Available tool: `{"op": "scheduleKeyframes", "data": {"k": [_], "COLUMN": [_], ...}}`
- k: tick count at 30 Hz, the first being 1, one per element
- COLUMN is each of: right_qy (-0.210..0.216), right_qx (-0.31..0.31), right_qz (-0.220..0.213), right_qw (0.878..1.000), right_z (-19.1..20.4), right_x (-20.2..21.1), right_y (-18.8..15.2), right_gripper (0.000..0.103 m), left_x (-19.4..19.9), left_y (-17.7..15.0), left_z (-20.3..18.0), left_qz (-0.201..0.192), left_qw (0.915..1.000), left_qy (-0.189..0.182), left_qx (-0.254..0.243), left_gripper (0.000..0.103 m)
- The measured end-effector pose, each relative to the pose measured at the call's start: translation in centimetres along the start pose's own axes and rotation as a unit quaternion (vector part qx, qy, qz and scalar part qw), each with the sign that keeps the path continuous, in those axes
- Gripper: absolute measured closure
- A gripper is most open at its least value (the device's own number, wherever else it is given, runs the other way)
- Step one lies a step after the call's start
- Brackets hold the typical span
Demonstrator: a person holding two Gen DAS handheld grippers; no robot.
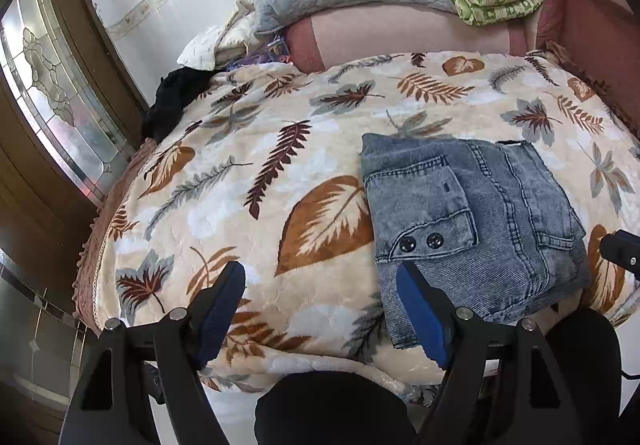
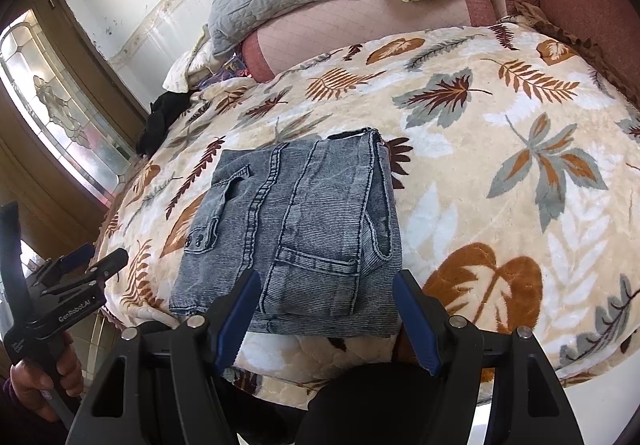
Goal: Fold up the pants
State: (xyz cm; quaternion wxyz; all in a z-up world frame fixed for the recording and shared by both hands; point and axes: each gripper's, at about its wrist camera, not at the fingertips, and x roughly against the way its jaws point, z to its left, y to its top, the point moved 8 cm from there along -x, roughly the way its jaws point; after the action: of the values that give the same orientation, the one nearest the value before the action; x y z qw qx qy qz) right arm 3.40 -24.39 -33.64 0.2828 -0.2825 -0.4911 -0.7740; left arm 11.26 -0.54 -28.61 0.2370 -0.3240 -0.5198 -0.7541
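Folded pants (image 2: 296, 229) on blanket (image 2: 500, 165); beyond parted right fingers (image 2: 236, 321).

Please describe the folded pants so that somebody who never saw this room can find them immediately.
Look at the bed, covered by a cream blanket printed with brown and grey leaves. Near its front edge lies a compact rectangle of faded blue-grey denim: the folded pants. Unlike the bedding stacked behind, it shows stitched seams and a pocket flap with two dark buttons.

Folded denim pants (image 1: 472, 221) lie flat on the leaf-print blanket (image 1: 280, 149), near its front edge, right of centre, pocket flap with two snaps facing up. Left gripper (image 1: 320, 309) hovers above the front edge, jaws apart, nothing between them, right finger over the pants' near-left corner.
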Motion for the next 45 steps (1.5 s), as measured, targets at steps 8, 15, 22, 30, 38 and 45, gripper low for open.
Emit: {"op": "scheduleKeyframes", "data": {"k": [8, 15, 22, 30, 38, 45], "right_qy": [0.003, 0.006, 0.006, 0.005, -0.004, 0.003], "right_qx": [0.002, 0.005, 0.007, 0.008, 0.003, -0.012], "right_qz": [-0.002, -0.004, -0.005, -0.002, -0.004, 0.004], "right_qw": [1.0, 1.0, 1.0, 1.0, 1.0, 1.0], "right_z": [0.3, 0.6, 0.7, 0.7, -0.9, -2.3], "right_x": [0.1, 0.4, 0.5, 0.4, 0.2, -1.1], "right_y": [0.1, 0.1, 0.1, 0.0, 0.6, 1.8], "right_gripper": [0.031, 0.031, 0.031, 0.031, 0.031, 0.03], "left_x": [1.2, 2.0, 2.3, -0.3, -4.9, -7.2], "left_y": [0.8, 1.0, 1.2, -0.1, -2.0, -0.8], "left_z": [0.5, 0.5, 0.5, 0.1, -1.0, -1.4], "left_qz": [-0.014, -0.021, -0.023, 0.021, 0.091, 0.107], "left_qw": [0.9999, 0.9998, 0.9997, 0.9986, 0.9865, 0.9724], "left_qy": [0.001, 0.001, -0.001, -0.045, -0.133, -0.206], "left_qx": [0.004, 0.004, 0.005, 0.016, 0.027, 0.026], "left_gripper": [0.024, 0.024, 0.024, 0.024, 0.024, 0.024]}}
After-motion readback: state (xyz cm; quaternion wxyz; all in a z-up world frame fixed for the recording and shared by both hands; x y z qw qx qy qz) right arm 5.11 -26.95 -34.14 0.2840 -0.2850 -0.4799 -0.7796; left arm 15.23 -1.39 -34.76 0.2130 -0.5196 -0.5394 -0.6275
